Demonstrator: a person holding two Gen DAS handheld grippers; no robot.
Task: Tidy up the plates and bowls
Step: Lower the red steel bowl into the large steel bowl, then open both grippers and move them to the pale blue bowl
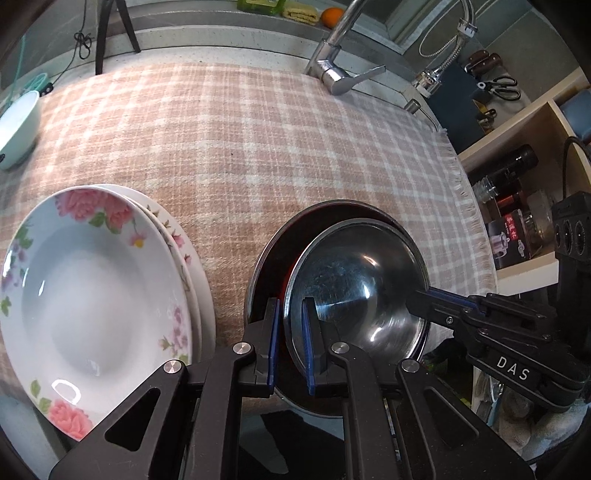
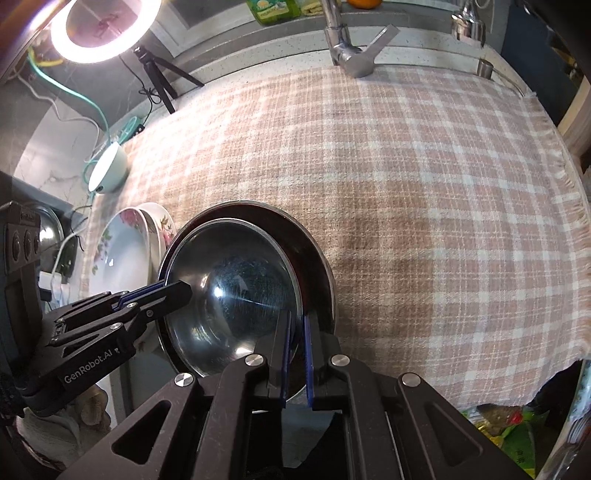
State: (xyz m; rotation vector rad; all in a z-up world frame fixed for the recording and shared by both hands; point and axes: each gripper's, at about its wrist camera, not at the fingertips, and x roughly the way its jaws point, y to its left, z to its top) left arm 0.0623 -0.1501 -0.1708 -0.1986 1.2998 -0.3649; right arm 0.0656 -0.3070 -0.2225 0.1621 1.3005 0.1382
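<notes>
A: Nearest in the left wrist view, what has the left gripper (image 1: 291, 339) got?

B: Its blue-padded jaws are nearly closed and pinch the near-left rim of the shiny round steel bowl (image 1: 354, 280). The right gripper (image 1: 421, 301) comes in from the right and clamps the opposite rim, its jaws just as narrow. So one bowl is held by both.

A: And underneath it?

B: The steel bowl sits tilted inside a wider dark round metal dish with a reddish inside (image 1: 273, 258), which lies on the pink-and-white checked cloth (image 1: 258, 140). I cannot tell whether the bowl rests on that dish or hangs just above it.

A: Does the right wrist view add anything?

B: It shows the same grip mirrored: right gripper (image 2: 296, 341) on the near-right rim of the steel bowl (image 2: 236, 280), left gripper (image 2: 177, 290) on the left rim. Only this view shows the lit ring lamp on a tripod (image 2: 105, 27) at the far left and a green packet (image 2: 517, 439) near right. Only the left view shows the open shelf of bottles and boxes (image 1: 517, 221) on the right.

A: Count the crockery.

B: Two white floral plates (image 1: 99, 295), stacked just left of the dark dish; one pale green bowl (image 1: 18, 125) far left on the cloth; one steel bowl; one dark dish. Farthest back stands one chrome tap (image 1: 340, 55).
</notes>
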